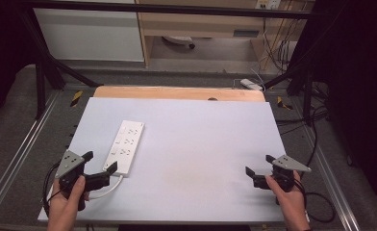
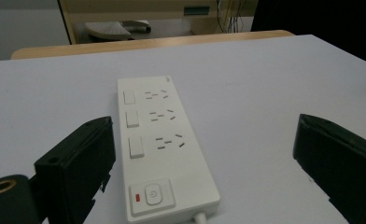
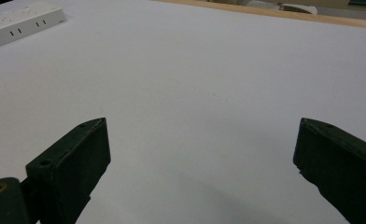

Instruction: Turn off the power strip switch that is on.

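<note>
A white power strip [image 1: 125, 146] with several sockets and rocker switches lies on the pale sheet, left of centre, its cord end toward me. My left gripper [image 1: 100, 162] is held just behind that near end, jaws wide apart and empty. In the left gripper view the power strip [image 2: 160, 144] lies flat between the two black jaws, touching neither, and shows a power button with a red mark. At the near right of the sheet my right gripper [image 1: 257, 165] is open too, over bare sheet. In the right gripper view the power strip [image 3: 20, 22] is far off at top left.
The pale sheet [image 1: 201, 144] covers a wooden table [image 1: 177, 92] whose far edge shows. The strip's white cord [image 1: 110, 188] curls off near my left hand. Metal frame rails run along both sides. A second white strip [image 1: 250, 84] and cables lie on the floor beyond.
</note>
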Action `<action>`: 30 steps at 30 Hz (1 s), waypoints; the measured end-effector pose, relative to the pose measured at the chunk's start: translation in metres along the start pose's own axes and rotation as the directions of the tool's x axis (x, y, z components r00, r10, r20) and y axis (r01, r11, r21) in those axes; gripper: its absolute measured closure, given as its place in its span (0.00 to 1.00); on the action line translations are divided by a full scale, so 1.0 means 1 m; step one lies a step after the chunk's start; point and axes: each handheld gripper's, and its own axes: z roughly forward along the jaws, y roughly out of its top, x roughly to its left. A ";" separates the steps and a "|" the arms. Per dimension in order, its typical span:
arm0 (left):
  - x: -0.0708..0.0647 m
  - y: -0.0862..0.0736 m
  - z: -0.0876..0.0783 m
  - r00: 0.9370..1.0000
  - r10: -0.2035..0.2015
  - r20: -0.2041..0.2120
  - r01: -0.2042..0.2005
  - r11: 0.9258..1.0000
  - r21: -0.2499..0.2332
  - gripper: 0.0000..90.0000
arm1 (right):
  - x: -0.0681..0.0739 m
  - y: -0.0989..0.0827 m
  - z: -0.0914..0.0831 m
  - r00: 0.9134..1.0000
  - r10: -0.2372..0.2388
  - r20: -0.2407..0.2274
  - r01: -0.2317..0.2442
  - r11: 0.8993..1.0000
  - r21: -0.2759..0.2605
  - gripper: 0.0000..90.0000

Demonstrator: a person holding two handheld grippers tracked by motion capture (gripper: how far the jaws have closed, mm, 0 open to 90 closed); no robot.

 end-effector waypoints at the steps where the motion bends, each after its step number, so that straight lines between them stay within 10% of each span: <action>1: 0.000 0.000 -0.001 1.000 0.004 0.002 -0.004 1.000 -0.013 0.07 | 0.000 0.000 0.000 1.000 0.001 0.000 -0.001 1.000 0.001 0.05; 30: -0.008 0.041 0.007 1.000 0.010 0.012 -0.009 0.998 -0.069 0.06 | 0.001 0.000 0.001 1.000 -0.002 -0.009 0.002 1.000 -0.010 0.04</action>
